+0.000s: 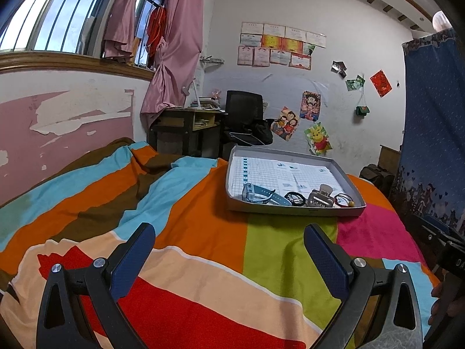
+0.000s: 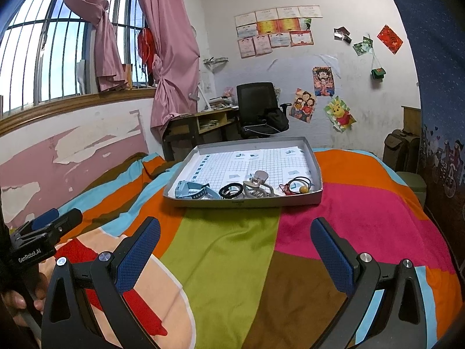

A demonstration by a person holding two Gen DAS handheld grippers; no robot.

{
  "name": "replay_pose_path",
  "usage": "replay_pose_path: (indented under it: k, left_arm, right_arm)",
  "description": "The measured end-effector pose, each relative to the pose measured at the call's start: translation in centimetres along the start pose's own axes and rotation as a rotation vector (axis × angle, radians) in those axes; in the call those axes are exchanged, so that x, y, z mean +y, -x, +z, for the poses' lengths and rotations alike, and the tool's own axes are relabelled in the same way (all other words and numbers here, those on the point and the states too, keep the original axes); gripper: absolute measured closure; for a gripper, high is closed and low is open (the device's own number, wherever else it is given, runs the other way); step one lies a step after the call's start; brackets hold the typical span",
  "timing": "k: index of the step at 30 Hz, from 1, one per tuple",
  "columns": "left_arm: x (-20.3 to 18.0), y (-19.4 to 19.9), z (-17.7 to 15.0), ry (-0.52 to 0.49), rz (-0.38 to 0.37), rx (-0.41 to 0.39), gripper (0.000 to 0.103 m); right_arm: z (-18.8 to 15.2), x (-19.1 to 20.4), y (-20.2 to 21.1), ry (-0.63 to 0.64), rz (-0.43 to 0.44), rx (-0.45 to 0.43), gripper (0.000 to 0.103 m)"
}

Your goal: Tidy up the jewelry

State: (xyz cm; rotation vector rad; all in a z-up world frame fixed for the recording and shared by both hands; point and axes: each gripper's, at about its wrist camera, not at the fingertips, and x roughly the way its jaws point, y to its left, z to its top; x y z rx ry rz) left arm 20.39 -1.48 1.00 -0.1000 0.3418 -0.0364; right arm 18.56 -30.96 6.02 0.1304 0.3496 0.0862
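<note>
A shallow grey tray (image 1: 293, 211) (image 2: 244, 203) lined with grid paper lies on the striped bedspread. Along its near edge lie a blue watch (image 1: 257, 193) (image 2: 193, 190), black hair ties (image 1: 295, 197) (image 2: 231, 190), a beige claw clip (image 1: 319, 197) (image 2: 257, 187) and a red cord with a yellow bead (image 1: 343, 200) (image 2: 296, 187). My left gripper (image 1: 229, 232) is open and empty, short of the tray. My right gripper (image 2: 235, 226) is open and empty, also short of the tray. The left gripper shows at the left edge of the right wrist view (image 2: 49, 224).
The bed has a colourful striped cover (image 1: 174, 218) (image 2: 232, 261). A pink wall and window run along the left. A desk (image 1: 189, 125) and a black chair (image 1: 244, 116) stand beyond the bed. A blue curtain (image 1: 430, 131) hangs on the right.
</note>
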Motion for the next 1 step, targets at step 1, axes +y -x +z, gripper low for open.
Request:
replay_pose_path:
  k: [1]
  left_arm:
    - [0.1, -0.03, 0.04, 0.003, 0.002, 0.002, 0.0]
  right_arm:
    - [0.02, -0.02, 0.02, -0.001, 0.0, 0.001, 0.001]
